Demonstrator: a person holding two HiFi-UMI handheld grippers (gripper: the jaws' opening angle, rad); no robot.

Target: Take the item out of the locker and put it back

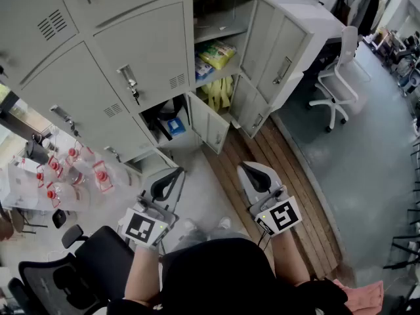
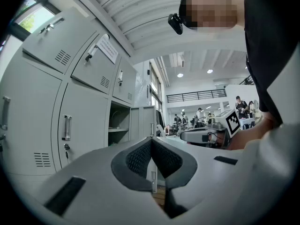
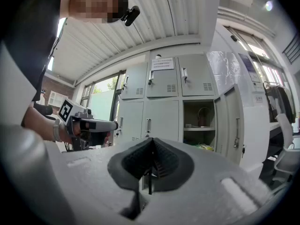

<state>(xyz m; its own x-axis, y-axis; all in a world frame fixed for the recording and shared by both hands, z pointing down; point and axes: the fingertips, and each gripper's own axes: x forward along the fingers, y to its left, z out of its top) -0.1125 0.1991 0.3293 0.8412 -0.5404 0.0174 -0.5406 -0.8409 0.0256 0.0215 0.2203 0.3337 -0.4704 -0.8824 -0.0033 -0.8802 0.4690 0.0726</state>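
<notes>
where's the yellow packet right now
In the head view, top centre: the yellow packet lies on a shelf inside the open locker, left of its swung-open door.

Light bright and even, mixed daylight and ceiling light.

Head view: sharp, wide-angle bend at edges, lockers [image 1: 131, 64] leaning. Open compartments ahead of both grippers dark inside. Shadows on floor [image 1: 367, 156] soft.

Left gripper view: heavy fisheye, black vignette round rim. Left gripper [image 2: 152, 146] close to lens, jaws soft-focus. Ceiling lamps [image 2: 180, 75] far ahead are small glare spots. Window [image 2: 33, 15] up-left blown out.

Right gripper view: same fisheye and dark rim. Tall windows [image 3: 101, 100] left of right gripper [image 3: 152, 144] overexposed. Near jaws slightly blurred.
</notes>
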